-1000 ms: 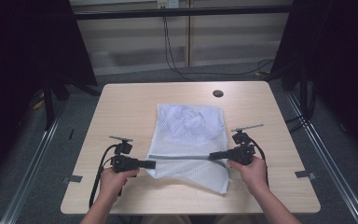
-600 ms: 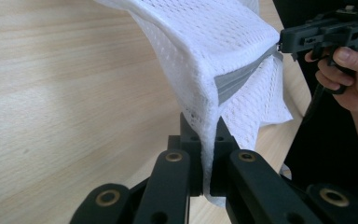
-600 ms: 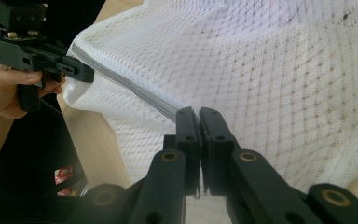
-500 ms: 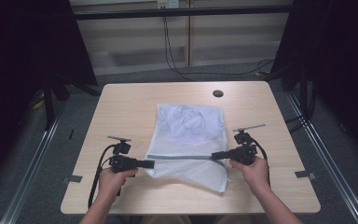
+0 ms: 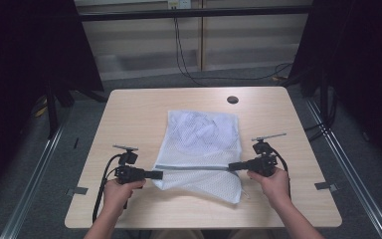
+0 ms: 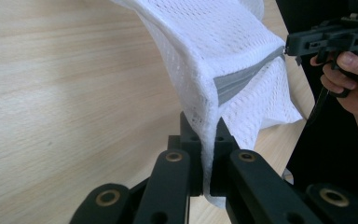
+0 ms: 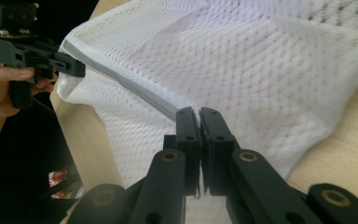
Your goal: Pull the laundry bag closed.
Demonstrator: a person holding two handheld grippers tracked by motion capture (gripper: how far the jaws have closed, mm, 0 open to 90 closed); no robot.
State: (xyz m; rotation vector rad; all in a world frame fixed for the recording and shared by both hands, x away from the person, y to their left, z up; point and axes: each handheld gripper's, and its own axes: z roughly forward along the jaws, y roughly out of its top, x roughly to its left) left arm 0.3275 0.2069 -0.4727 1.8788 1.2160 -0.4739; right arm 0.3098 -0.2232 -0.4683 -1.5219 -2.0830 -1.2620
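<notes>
A white mesh bag lies on the middle of the wooden table, and everything else is placed here against it. A grey band runs across the bag close to its near end, pulled into a straight line between the two tools. At the band's left end, the left gripper is held by the person's left hand, just off the bag's left edge; in the left gripper view its black jaws are pressed together on a fold of the white mesh, with the grey band coming away from the pinch just above them. At the band's right end, the right gripper sits in the right hand, beside the bag's right edge; in the right gripper view its jaws are closed tight on the bag at the end of the grey band. The part of the bag nearer the person than the band hangs as a loose flap over the table. Beyond the band, the bag lies flat and lumpy, with pale crumpled contents showing faintly through the mesh. Past the bag's far end, a small dark round hole sits in the tabletop. A black cable loops from the left gripper on the side away from the bag.
</notes>
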